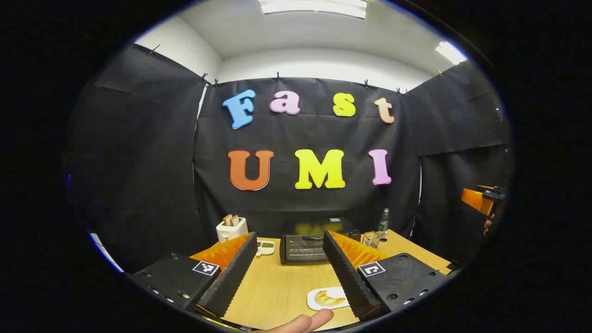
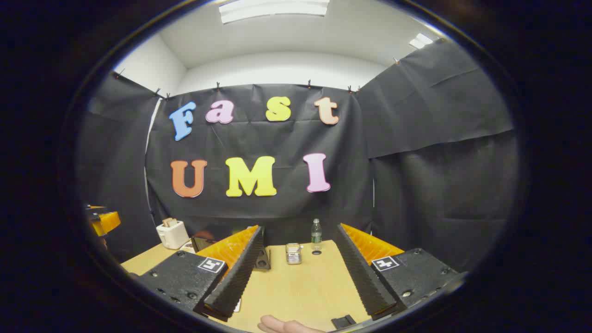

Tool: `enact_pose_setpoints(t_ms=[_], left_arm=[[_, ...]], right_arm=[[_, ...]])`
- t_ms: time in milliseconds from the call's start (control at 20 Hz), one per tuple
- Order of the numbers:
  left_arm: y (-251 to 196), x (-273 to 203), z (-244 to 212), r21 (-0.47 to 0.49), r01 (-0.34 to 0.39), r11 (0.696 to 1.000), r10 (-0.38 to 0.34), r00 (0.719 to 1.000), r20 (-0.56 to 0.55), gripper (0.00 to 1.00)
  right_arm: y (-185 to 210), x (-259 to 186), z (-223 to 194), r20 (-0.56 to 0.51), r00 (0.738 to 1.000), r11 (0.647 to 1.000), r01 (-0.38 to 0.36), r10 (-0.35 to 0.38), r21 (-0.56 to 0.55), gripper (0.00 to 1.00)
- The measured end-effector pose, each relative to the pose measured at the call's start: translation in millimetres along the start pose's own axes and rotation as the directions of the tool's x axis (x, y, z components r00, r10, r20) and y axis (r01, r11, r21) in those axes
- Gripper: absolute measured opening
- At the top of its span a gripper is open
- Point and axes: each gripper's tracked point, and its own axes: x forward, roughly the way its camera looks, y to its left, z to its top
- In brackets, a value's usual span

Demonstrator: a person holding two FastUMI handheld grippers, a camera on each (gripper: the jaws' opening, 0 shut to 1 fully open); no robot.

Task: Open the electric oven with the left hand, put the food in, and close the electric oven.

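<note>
A black electric oven [image 1: 303,249] stands at the back of the wooden table [image 1: 277,291], and its door looks closed. Nearer to me, a croissant [image 1: 327,298] lies on a small white plate [image 1: 314,303], just beside my left gripper's right finger. My left gripper [image 1: 290,236] is open above the table and points at the oven with nothing between its fingers. My right gripper [image 2: 299,229] is open too and holds nothing. In the right gripper view the oven [image 2: 201,243] is mostly hidden behind a finger. The right gripper [image 1: 483,199] also shows at the far right of the left gripper view.
A white toaster [image 1: 231,229] with bread slices stands left of the oven, with a small white dish [image 1: 266,247] beside it. Right of the oven are a wire basket [image 1: 370,239] and a bottle [image 1: 384,220]. A person's fingertip [image 1: 305,322] shows at the bottom edge.
</note>
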Motion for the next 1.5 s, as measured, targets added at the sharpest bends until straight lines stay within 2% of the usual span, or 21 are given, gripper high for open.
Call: enact_pose_setpoints(t_ms=[150,400,700,1000,1100,1500], left_arm=[[-5.3,-0.1,0.1,-0.004,0.014,1.000,-0.014,1.000,0.007,0.94],[-1.6,0.6,0.7,-0.004,-0.006,1.000,0.006,1.000,0.011,0.93],[-2.5,25.5,1.2,-0.010,-0.005,1.000,0.005,1.000,0.001,0.94],[-15.5,85.3,-18.9,0.008,0.037,0.999,-0.036,0.998,-0.060,0.94],[-19.7,111.6,-27.9,-0.003,0.043,0.999,-0.043,0.997,-0.069,0.93],[-52.6,244.3,-77.1,-0.041,0.095,0.995,-0.100,0.985,-0.144,0.94]], right_arm=[[-5.0,-2.7,0.7,0.019,1.000,1.000,0.003,-0.003,0.008,1.00],[-11.7,-0.6,-3.3,0.013,1.000,1.000,0.012,-0.013,0.018,1.00],[-16.3,6.2,-9.9,0.010,1.000,1.000,0.005,-0.005,0.029,1.00],[-20.0,22.9,-21.2,0.017,1.000,1.000,-0.009,0.009,0.011,1.00],[-15.0,31.4,-22.7,0.039,0.998,0.999,-0.045,0.045,0.003,1.00],[-9.1,70.9,-58.6,0.023,0.992,0.992,-0.121,0.121,0.026,1.00]])
